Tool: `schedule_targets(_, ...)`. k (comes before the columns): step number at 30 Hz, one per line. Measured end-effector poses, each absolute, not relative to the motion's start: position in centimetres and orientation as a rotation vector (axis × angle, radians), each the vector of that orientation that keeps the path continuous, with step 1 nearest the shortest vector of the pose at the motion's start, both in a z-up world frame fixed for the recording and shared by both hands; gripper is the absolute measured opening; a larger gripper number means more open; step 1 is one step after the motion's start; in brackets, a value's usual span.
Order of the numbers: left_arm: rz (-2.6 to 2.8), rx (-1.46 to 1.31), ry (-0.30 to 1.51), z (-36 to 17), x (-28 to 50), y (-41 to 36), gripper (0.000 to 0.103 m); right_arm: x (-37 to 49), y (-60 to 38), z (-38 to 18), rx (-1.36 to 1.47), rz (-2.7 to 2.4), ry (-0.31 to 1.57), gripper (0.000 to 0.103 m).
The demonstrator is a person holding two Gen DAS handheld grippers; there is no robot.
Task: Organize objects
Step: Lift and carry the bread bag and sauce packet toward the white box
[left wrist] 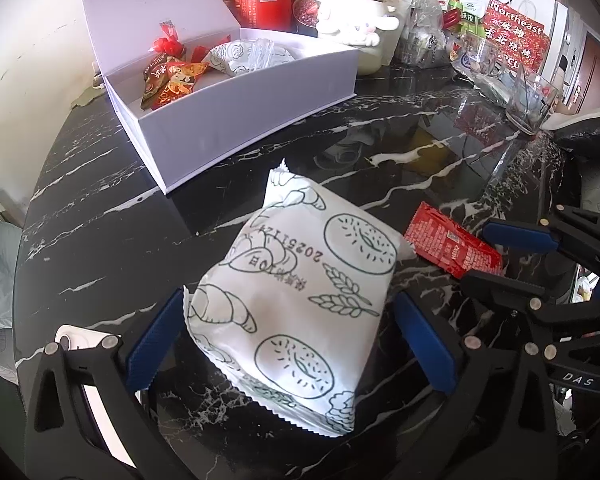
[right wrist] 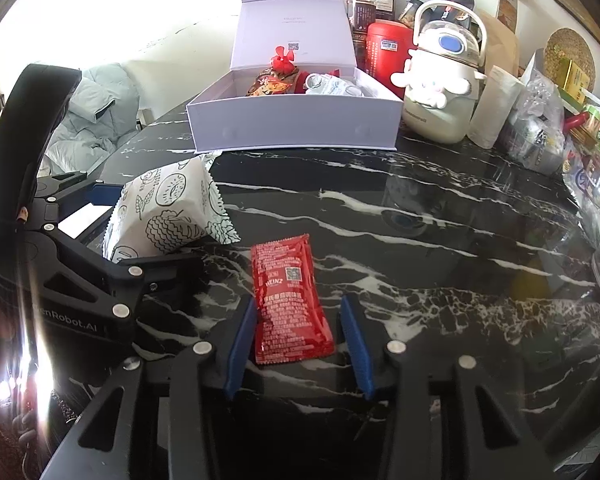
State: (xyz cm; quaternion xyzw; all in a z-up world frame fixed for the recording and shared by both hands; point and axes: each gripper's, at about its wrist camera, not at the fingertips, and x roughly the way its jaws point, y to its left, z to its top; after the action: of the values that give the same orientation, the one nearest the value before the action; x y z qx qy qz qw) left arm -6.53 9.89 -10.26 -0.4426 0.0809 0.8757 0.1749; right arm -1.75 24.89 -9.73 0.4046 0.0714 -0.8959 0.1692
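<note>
A white bread packet (left wrist: 300,292) printed with pastries lies on the black marble table between the fingers of my left gripper (left wrist: 292,316), which is open around it; it also shows in the right wrist view (right wrist: 168,216). A red Heinz ketchup sachet (right wrist: 288,300) lies flat between the open fingers of my right gripper (right wrist: 300,320), its near end between the blue pads (right wrist: 240,344). The sachet also shows in the left wrist view (left wrist: 452,248), with the right gripper (left wrist: 512,256) around it. An open white box (left wrist: 236,108) at the back holds red snack packets and another white packet.
The box also shows in the right wrist view (right wrist: 296,120). Behind it stand a red canister (right wrist: 388,52), a cream cartoon-dog kettle (right wrist: 440,88), jars and plastic bags. A glass (left wrist: 532,100) stands at the right edge. A padded jacket (right wrist: 96,120) lies off the table's left.
</note>
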Motion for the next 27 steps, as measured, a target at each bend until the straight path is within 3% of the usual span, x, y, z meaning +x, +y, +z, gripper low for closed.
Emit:
schedule_targets(11, 2.471, -1.297, 0.231, -10.3, -6.9, 10.0, 0.103, -1.7, 24.9, -9.7, 1.137, -2.545, 0.208, 0.043)
schedule_targets(13, 2.468, -1.266, 0.234, -10.2, -6.6, 10.0, 0.095, -1.7, 24.9, -9.7, 1.136, -2.546, 0.208, 0.043)
schedule_targets(15, 2.478, -1.237, 0.234, -9.9, -6.3, 10.1, 0.068, -1.7, 24.9, -9.7, 1.134, -2.546, 0.210, 0.043)
schedule_targets(16, 2.475, -1.233, 0.224, -9.7, -6.2, 10.1, 0.068, -1.7, 24.9, -9.7, 1.134, -2.546, 0.208, 0.037)
schedule_targets(21, 2.468, -1.220, 0.242, -9.7, -5.9, 10.5, 0.066, -1.6, 24.9, -9.8, 1.128, -2.546, 0.206, 0.035)
schedule_targets(27, 2.459, -1.243, 0.199, -9.5, -5.9, 10.1, 0.066, -1.8, 25.5, -9.5, 1.143, -2.533, 0.128, 0.023)
